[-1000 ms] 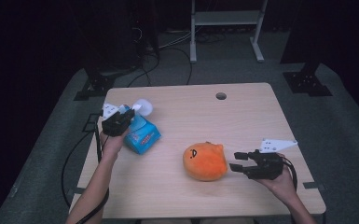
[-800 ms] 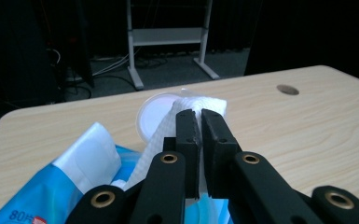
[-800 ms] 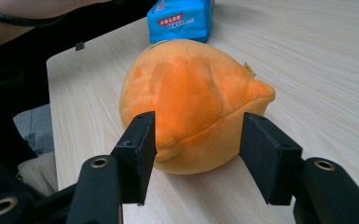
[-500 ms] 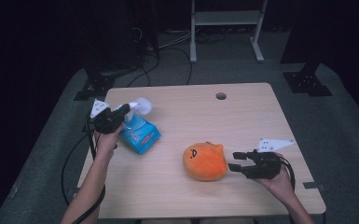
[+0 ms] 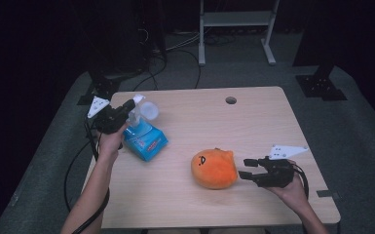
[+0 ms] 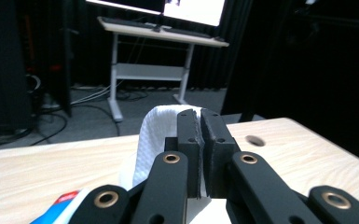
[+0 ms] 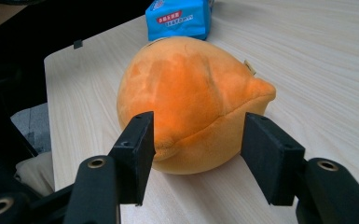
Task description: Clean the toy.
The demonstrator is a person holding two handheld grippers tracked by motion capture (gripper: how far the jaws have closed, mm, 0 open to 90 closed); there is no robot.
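Observation:
A blue tissue pack (image 5: 146,142) lies at the table's left side, with a white tissue (image 5: 145,110) standing up from it. My left gripper (image 5: 128,104) is shut on that tissue just above the pack. In the left gripper view the jaws (image 6: 200,115) are pressed together with the tissue (image 6: 155,131) bulging out to their left and a corner of the pack (image 6: 61,205) below. An orange plush (image 5: 214,168) sits right of centre. My right gripper (image 5: 244,174) stands open just right of it. In the right gripper view the plush (image 7: 186,88) lies between and beyond the spread fingers (image 7: 137,149), apart from them.
The wooden table (image 5: 209,122) has a round cable hole (image 5: 231,100) near its far edge. Beyond the table a white desk frame (image 5: 234,19) and cables lie on the grey floor. The pack (image 7: 179,17) lies past the plush in the right gripper view.
My left gripper has drifted a little left and back while staying shut on the tissue. The right gripper has held its place beside the plush.

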